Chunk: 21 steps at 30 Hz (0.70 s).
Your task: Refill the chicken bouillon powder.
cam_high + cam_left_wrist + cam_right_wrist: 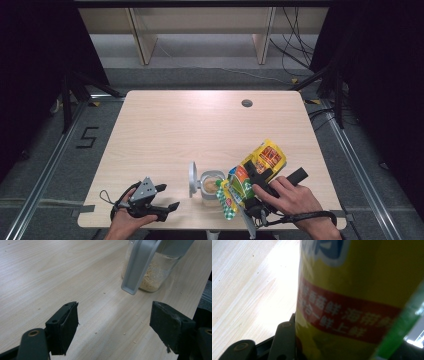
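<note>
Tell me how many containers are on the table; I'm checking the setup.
1: a clear jar with its lid flipped open stands near the front edge of the table. The yellow bag is tilted over it, held in the right claw.

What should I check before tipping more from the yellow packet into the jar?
1. Right gripper shut on the packet: ok, jaws clamp its sides.
2. Packet mouth over the jar: ok, the torn end hangs at the jar's rim.
3. Jar lid out of the way: ok, flipped up on the jar's left.
4. Jar upright on the table: ok.
5. Left gripper steadying the jar: not ok, jaws open, apart from it.
6. Room left in the jar: cannot tell; granules cover its bottom.
</note>
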Each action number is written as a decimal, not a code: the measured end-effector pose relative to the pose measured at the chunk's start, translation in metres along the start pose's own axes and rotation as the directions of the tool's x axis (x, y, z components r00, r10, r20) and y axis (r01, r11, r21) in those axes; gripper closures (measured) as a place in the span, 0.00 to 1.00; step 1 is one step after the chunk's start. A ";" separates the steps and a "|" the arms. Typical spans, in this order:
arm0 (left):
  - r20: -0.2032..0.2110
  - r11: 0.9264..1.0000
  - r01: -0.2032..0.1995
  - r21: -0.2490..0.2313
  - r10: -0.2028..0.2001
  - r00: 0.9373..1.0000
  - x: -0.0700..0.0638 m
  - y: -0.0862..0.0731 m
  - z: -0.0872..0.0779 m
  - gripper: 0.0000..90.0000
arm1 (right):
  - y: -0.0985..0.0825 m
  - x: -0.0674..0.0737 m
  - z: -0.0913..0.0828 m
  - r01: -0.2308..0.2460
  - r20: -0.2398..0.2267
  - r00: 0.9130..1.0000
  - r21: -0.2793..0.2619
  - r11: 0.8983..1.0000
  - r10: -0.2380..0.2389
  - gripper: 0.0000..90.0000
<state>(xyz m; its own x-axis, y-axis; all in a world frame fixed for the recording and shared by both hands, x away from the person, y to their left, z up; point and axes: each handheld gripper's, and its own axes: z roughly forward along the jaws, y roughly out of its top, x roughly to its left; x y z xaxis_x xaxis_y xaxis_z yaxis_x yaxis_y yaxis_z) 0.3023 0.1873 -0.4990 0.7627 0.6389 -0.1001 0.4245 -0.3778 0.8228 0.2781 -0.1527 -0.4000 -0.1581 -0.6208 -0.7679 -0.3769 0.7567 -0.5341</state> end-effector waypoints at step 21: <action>-0.006 1.000 -0.004 -0.002 0.004 1.000 0.000 0.000 0.000 0.25 | -0.001 -0.002 -0.003 0.021 -0.005 1.000 0.005 1.000 -0.021 0.65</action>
<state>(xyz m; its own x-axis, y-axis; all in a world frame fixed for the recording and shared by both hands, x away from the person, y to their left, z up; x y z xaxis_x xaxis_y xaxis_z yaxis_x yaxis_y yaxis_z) 0.3023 0.1876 -0.4993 0.7616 0.6412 -0.0938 0.4206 -0.3791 0.8242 0.2758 -0.1528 -0.3966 -0.1545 -0.6373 -0.7550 -0.3757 0.7446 -0.5517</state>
